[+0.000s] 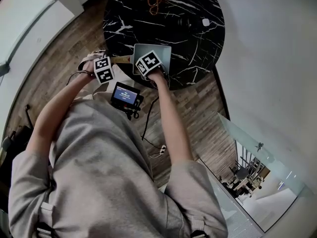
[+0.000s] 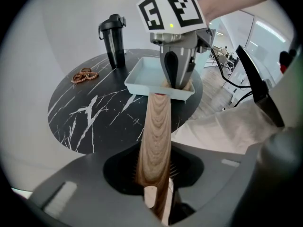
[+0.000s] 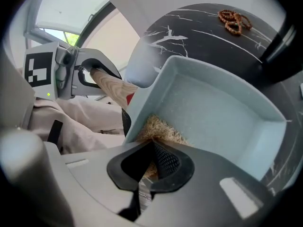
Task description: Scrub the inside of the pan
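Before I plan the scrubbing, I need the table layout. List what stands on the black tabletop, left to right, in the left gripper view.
beads → black bottle → pan

Smooth matt pan on glossy, white-veined black stone-look table
Shows satin wood grain along the handle, coarse straw-like fibres in the scrub pad at 7 o'clock of the pan.
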Motion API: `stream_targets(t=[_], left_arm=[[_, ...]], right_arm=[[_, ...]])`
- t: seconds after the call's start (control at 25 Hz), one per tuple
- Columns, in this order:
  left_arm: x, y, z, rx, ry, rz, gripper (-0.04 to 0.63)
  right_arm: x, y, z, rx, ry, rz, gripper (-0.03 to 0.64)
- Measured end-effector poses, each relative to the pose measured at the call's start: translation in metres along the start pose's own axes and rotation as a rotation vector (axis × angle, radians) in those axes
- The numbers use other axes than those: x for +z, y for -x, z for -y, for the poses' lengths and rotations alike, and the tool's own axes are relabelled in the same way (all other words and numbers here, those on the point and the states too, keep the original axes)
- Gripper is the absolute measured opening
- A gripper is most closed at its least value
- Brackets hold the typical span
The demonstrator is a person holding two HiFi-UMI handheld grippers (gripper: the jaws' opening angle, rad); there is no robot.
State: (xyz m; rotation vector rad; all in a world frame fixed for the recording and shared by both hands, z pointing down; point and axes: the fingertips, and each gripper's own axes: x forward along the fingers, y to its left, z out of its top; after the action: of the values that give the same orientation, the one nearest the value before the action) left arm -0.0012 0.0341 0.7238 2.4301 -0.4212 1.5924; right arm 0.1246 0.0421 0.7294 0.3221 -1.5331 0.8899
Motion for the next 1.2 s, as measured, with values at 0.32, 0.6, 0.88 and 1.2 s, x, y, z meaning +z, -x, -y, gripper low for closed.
stream_targets(t=[0.32, 0.6, 0.88, 1.2], left_arm=[[-0.002, -0.001, -0.001, 0.018, -0.007, -0.018, 0.106], [0.006, 0.005, -0.006, 0.027, -0.035, 0.062, 0.177], [0.02, 0.057, 0.016, -0.022, 0.017, 0.202, 0.23], [0.04, 0.126, 0.032, 0.072, 0.087, 0.374, 0.188]], right_arm=[[-0.003, 0.021, -0.009, 0.198, -0.316, 0.239, 0.016], [0.007, 0.097, -0.046, 0.487, -0.505, 0.681, 0.017], [-0.016, 0.154, -0.068, 0.462, -0.625, 1.069, 0.02], [-0.047, 0.219, -0.081, 0.368, -0.536, 1.312, 0.025]])
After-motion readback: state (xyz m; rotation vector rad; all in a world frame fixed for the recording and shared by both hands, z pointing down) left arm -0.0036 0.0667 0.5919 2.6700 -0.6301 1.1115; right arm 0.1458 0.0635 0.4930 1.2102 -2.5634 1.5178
